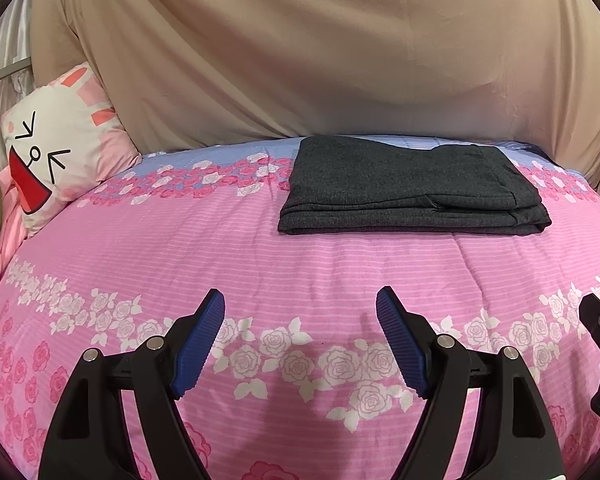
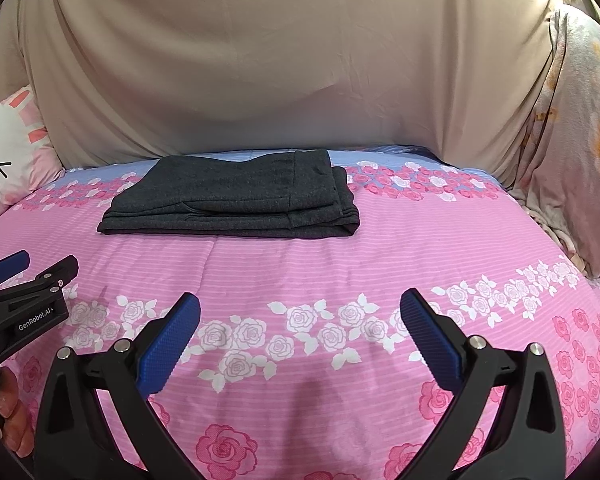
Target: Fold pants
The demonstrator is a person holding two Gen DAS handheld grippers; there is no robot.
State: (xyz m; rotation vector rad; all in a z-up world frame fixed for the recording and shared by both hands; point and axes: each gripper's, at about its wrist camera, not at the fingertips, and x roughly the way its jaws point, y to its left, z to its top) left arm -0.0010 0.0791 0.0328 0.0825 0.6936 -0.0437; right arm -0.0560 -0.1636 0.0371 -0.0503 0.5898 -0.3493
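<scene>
Dark grey pants (image 1: 412,192), folded into a flat rectangle of several layers, lying on the far part of the bed (image 1: 140,248), close to the beige sheet (image 1: 300,60) hung behind. From the left wrist view: left gripper (image 1: 300,304) held low over the pink rose cover, fingers (image 1: 204,344) spread wide, holding nothing, well apart from the pants. Probably drawn back because the fold looks finished. At the left side a white and pink cartoon pillow (image 1: 60,148) leaning against the sheet, and a green thing at the very edge, too cut off to name.

From the right wrist view: right gripper (image 2: 300,312) also open and empty, hovering over the cover, pointed toward the pants (image 2: 236,200), which lie ahead and a little left. Edges of the stack fairly even, only the top layer stepping back from the lower one on the right. Left gripper visible at the left edge, beside it some bare fingertips of the person's hand (image 2: 10,408). Soft quilted surface, slightly wrinkled; at the right a pale floral cloth (image 2: 572,140) hanging down.
</scene>
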